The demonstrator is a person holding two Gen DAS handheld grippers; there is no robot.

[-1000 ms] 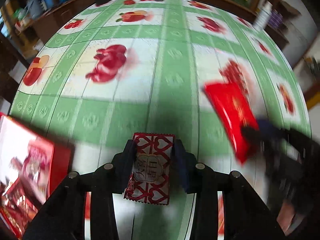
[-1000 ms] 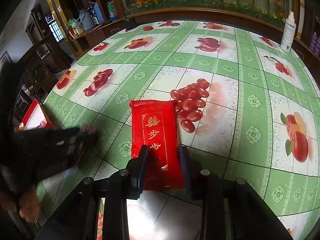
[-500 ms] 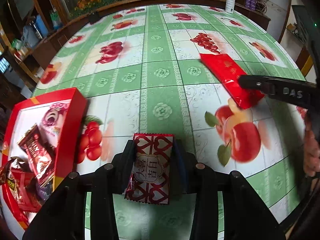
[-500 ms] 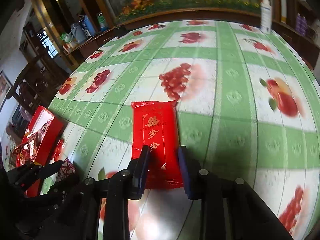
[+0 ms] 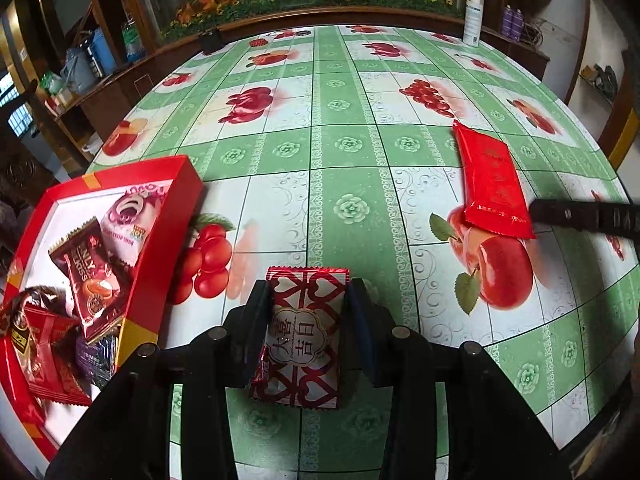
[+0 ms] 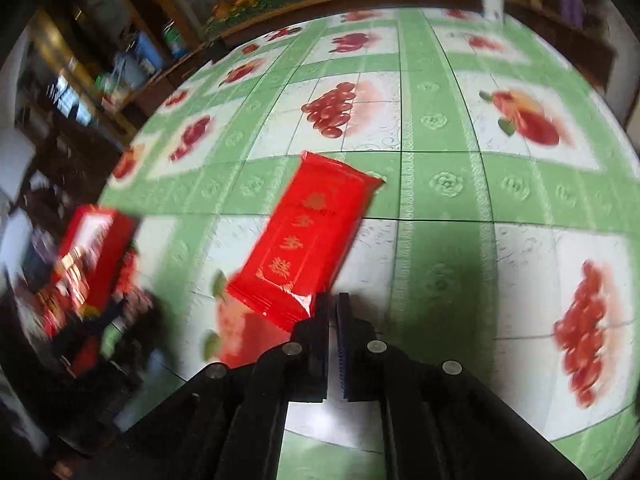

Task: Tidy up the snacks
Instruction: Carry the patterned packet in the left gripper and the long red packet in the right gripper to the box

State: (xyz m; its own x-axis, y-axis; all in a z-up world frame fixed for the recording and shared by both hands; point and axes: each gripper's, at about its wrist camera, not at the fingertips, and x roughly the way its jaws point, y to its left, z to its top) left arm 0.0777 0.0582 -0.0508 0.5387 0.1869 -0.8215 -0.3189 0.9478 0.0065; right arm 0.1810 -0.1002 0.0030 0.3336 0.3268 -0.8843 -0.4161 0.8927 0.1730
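**Two tools, two loose packets, one red box on the tabletop**

One red cardboard box (image 5: 168,216), rectangular with a white floor, sits at the left on the tabletop (image 5: 352,184), which wears a glossy green-and-white checked cloth printed with fruit. At least five crinkly foil packets lie in it, among them a dark red one (image 5: 90,276) and a pink-and-white one (image 5: 128,216); the lower ones overlap too much to count surely.

The left tool (image 5: 310,312) grips one small flat sachet (image 5: 304,336), white with a red heart lattice and serrated ends, its two pads pressed on the long edges and the packet clear of the cloth. A second loose packet, a long smooth red pouch (image 6: 308,240) with gold characters, hangs skewed from the right tool (image 6: 332,312). That tool's two fingers have just been closing and now stand almost together; they seem to pinch only the pouch's near right corner, though the blur in the right wrist view makes the contact hard to confirm.

A second ago the pouch lay flat and straight between wider fingers; now it is tilted toward the left. In the left wrist view the box has come into fuller sight, and the pouch stands off to the right, well apart from the sachet.
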